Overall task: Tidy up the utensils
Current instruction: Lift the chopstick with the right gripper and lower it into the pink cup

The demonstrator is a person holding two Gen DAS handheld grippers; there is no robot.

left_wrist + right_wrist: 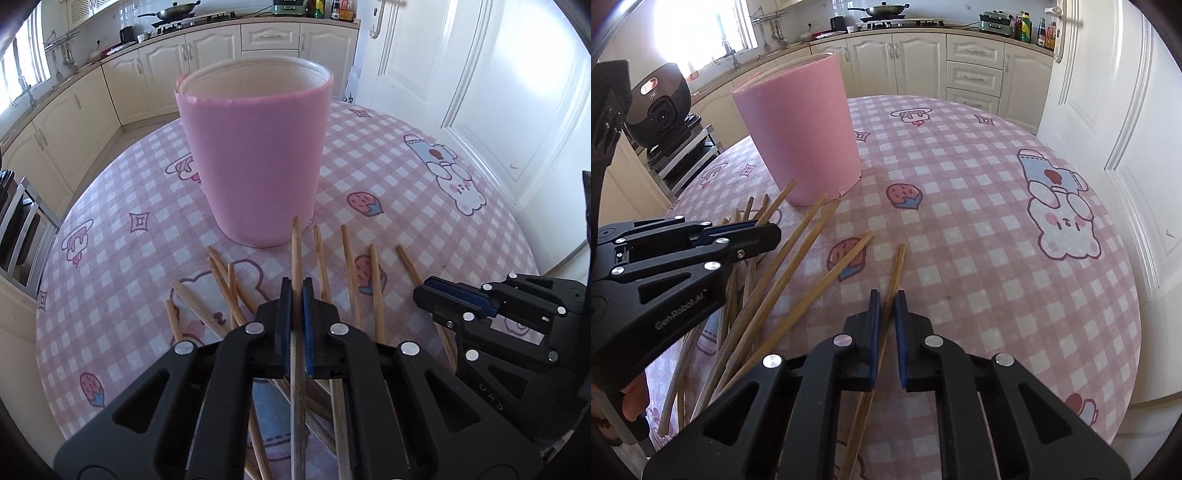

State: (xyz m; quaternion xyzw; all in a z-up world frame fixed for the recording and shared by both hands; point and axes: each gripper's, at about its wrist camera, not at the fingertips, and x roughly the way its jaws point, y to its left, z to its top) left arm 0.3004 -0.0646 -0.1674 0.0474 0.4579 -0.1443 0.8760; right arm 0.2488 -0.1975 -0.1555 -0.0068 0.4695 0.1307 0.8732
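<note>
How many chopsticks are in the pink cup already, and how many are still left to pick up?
None looks put away yet: no chopstick pokes above the rim of the pink cup, though its bottom is hidden. In hand: the left gripper is shut on one chopstick, and the right gripper on another chopstick. Left: about ten loose chopsticks lie scattered on the checked tablecloth.
</note>
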